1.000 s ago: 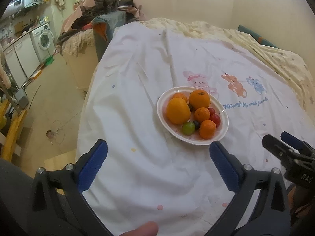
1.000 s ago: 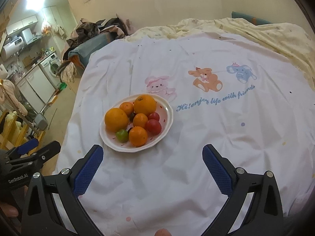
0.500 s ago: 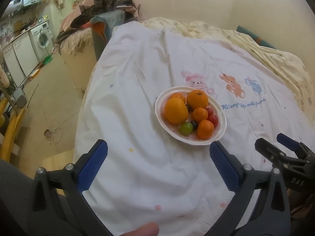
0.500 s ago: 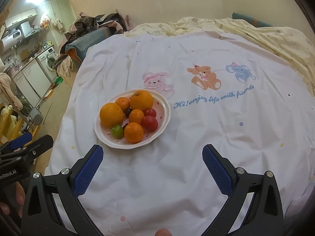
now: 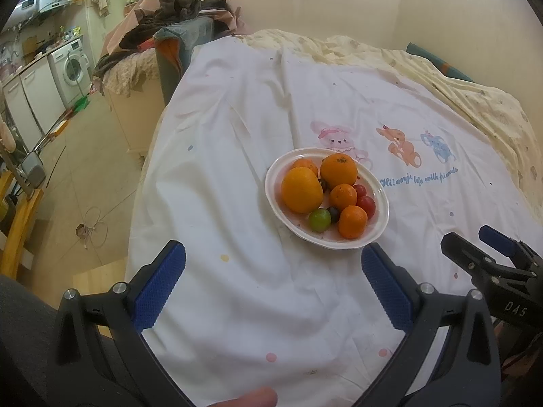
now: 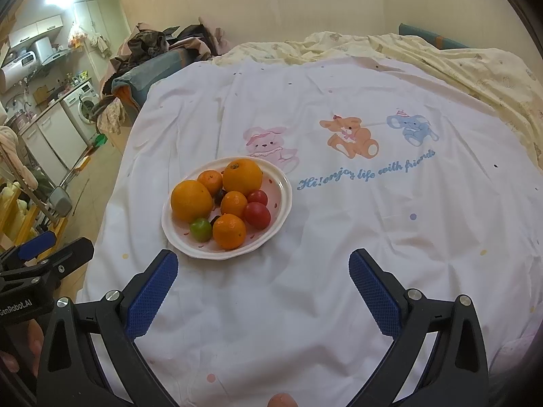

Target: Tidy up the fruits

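Left wrist view: my left gripper [image 5: 271, 271] is spread wide with nothing between its blue pads [image 5: 159, 285], hovering over the white bed sheet [image 5: 220, 186]. The white plate [image 5: 381, 218] sits on the sheet just beyond the gripper, nearer its right finger. On the plate: a large orange [image 5: 301, 190] at the left, a second large orange [image 5: 338, 171] behind it, a small mandarin [image 5: 307, 165] at the far rim, two more mandarins [image 5: 343, 196] toward the middle and near rim, a green fruit [image 5: 319, 220] at the near edge, a dark round fruit [image 5: 333, 214] just beside it, and two red tomatoes [image 5: 366, 205] on the right. My right gripper [image 5: 488, 247] shows at the right edge; from this view I cannot tell how far its fingers are parted. Cartoon animal print [image 5: 404, 144] lies beyond the plate. Right wrist view: my right gripper [image 6: 263, 278] is also spread wide and holding nothing. The plate [image 6: 283, 203] lies ahead and left of its centre, near the left finger, all fruit still inside it: large orange [image 6: 191, 200], green fruit [image 6: 200, 229], tomatoes [image 6: 257, 215]. The left gripper [image 6: 51, 251] enters at the left edge. A washing machine [image 6: 83, 101] stands in the background at left.
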{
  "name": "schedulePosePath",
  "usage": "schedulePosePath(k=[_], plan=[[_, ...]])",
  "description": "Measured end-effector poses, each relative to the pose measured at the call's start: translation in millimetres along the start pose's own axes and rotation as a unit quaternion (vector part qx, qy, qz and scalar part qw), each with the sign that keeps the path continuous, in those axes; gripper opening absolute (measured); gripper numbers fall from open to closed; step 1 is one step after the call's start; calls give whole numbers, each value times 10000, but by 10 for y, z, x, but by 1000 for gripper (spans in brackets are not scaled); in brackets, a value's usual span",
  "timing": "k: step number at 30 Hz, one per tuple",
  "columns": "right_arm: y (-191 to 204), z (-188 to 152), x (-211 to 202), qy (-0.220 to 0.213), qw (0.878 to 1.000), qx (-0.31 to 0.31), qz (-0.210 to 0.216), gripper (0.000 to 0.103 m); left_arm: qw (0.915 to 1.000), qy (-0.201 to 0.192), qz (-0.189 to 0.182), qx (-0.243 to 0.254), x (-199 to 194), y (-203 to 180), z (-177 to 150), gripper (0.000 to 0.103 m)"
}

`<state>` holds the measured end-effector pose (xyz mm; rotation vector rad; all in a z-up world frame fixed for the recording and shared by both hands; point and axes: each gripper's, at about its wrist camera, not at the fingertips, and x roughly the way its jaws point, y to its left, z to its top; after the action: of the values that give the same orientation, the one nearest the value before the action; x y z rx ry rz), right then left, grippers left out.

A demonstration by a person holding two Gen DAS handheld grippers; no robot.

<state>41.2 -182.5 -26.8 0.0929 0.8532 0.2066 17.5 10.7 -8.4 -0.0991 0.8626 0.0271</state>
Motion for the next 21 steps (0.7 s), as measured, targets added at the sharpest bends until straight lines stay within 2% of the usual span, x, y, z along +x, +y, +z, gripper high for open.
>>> schedulePosePath(k=[21], plan=[[-9,11,-8,-12,10000,1,3,103,10000,15,-9,-16,8,-1,6,102]])
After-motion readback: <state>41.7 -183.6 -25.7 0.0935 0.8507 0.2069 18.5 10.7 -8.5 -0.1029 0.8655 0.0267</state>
